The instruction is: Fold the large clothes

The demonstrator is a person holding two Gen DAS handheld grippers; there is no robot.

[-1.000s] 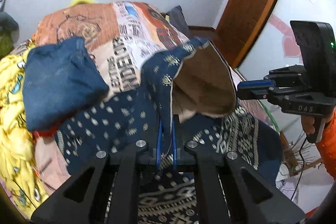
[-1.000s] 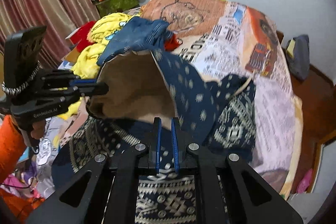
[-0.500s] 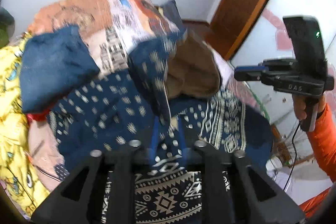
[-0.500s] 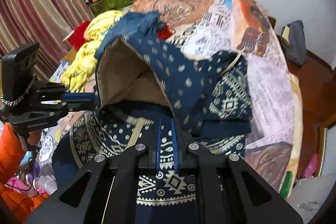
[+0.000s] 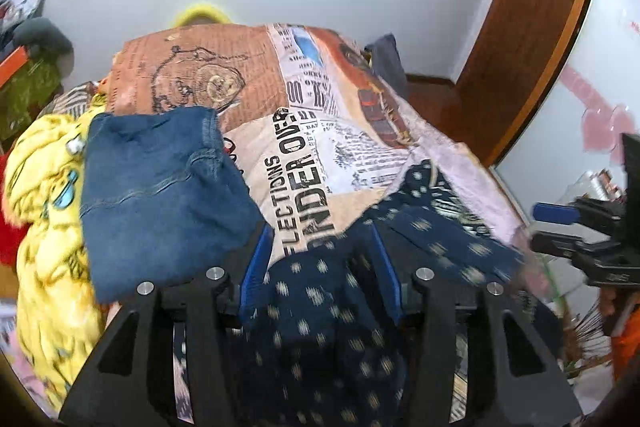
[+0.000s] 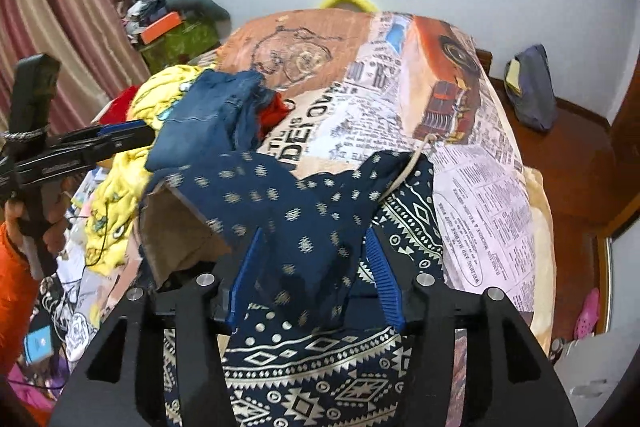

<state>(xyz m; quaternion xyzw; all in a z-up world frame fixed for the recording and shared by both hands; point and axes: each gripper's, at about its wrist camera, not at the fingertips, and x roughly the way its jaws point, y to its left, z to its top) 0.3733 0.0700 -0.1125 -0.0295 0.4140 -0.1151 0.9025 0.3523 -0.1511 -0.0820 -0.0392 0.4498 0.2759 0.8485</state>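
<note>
the navy top lies on the bed. both grippers are wide open, holding nothing, with cloth lying loose between the fingers: left gripper, right gripper. only the right view shows the top's tan lining. jeans lie beside the top.

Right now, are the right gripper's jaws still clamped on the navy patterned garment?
No: the right gripper has its jaws spread wide, and the navy patterned garment just drapes loosely between them in the right wrist view.
</note>
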